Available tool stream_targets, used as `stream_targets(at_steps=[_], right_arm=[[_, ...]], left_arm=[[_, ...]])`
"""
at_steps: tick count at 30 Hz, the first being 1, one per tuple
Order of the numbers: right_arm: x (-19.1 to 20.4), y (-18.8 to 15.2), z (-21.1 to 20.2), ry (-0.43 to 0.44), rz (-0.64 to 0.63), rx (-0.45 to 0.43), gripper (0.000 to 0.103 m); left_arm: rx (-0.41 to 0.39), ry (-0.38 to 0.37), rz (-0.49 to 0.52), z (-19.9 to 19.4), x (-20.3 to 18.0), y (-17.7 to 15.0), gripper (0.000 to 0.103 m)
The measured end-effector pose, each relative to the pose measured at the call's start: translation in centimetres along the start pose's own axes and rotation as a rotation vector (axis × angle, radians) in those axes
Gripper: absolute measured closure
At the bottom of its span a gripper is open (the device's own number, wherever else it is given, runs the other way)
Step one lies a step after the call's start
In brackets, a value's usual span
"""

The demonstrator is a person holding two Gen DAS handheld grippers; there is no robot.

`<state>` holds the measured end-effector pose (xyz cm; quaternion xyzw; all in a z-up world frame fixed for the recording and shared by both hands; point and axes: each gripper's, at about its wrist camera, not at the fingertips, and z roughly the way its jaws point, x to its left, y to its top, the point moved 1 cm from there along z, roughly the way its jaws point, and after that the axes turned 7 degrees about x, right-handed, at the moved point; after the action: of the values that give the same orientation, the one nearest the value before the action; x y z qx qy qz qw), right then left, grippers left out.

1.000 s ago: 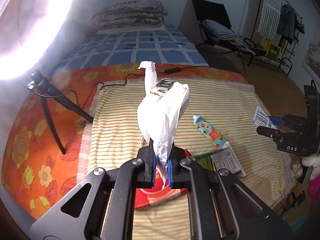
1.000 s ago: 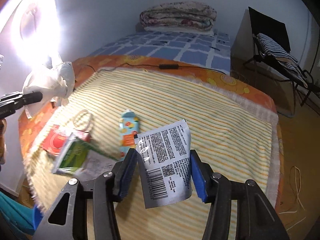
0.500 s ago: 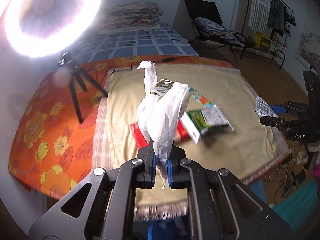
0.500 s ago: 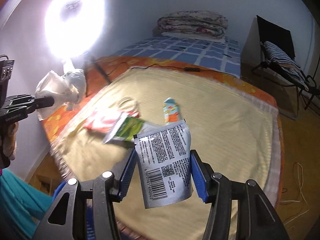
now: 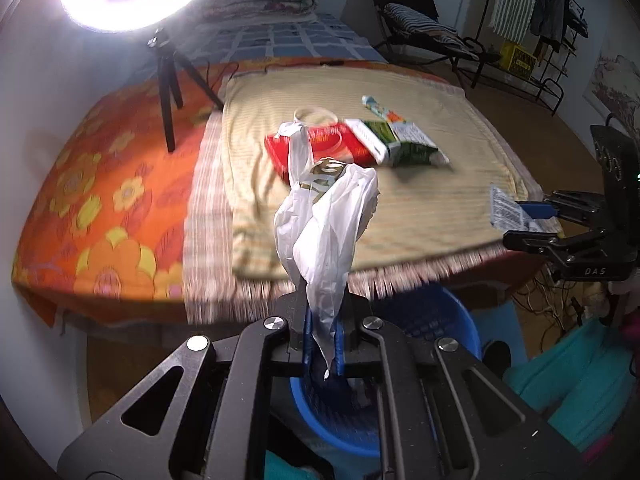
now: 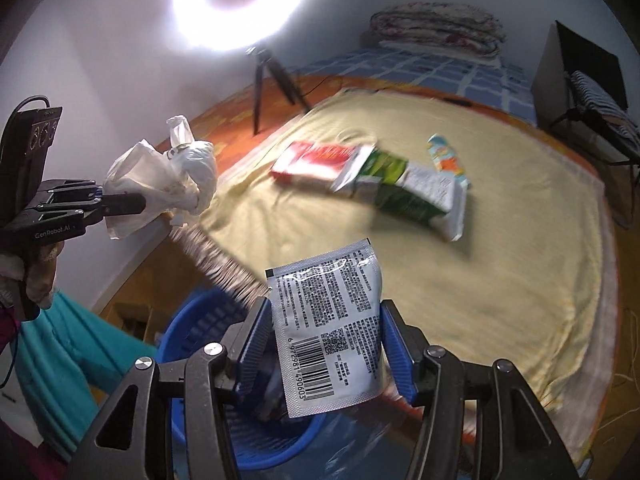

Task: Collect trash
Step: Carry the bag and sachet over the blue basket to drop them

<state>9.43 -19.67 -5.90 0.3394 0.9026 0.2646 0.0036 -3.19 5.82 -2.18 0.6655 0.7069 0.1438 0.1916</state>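
My left gripper (image 5: 322, 344) is shut on a crumpled white plastic bag (image 5: 326, 224) and holds it over a blue bin (image 5: 436, 332) at the bed's foot. The bag also shows in the right wrist view (image 6: 164, 180). My right gripper (image 6: 326, 354) is shut on a grey printed sachet with a barcode (image 6: 328, 332), above the same blue bin (image 6: 200, 332). The sachet shows in the left wrist view (image 5: 510, 210). On the striped blanket (image 5: 400, 208) lie a red packet (image 5: 320, 146), a green and white carton (image 5: 394, 142) and a small colourful tube (image 5: 380, 108).
A ring light on a black tripod (image 5: 170, 80) stands on the orange flowered sheet (image 5: 100, 200) at the left. A black chair (image 5: 404, 12) and a clothes rack (image 5: 536, 12) stand beyond the bed. Teal fabric (image 5: 576, 376) lies by the bin.
Both grippers have pulled back from over the bed to its foot edge. The blue bin has come into view below both of them. Each still holds its item.
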Motion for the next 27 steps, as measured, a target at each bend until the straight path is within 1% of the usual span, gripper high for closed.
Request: stream_targets(at_steps=[6,13,17,20,27], right_arm=[[2.0,-2.3,2.1,0.013,-0.022,0.057,0.046],[3.2,-4.5,4.2,0.035,-0.036,0.119,0.045],[3.7,-5.3,5.4,0.040,-0.043,0.153,0.044],[3.9,-5.7,6.3,0.040,-0.053,0.176,0.043],[4.5,-6.3,7.8,0.044,-0.059,0.210,0.039]], left_arm=[[0.056,-0.028,0.007,0.6,-0.6,-3.1,0.097],[0.151,-0.054,0.031,3.4,-1.5,-5.9,0.097],[0.204,-0.053,0.035,5.1,-1.7,-7.3,0.097],[0.248,-0.058,0.040,6.4,-1.9,-8.0,0.097],[0.294,-0.058,0.045,8.0,-2.2,-8.6,0.097]])
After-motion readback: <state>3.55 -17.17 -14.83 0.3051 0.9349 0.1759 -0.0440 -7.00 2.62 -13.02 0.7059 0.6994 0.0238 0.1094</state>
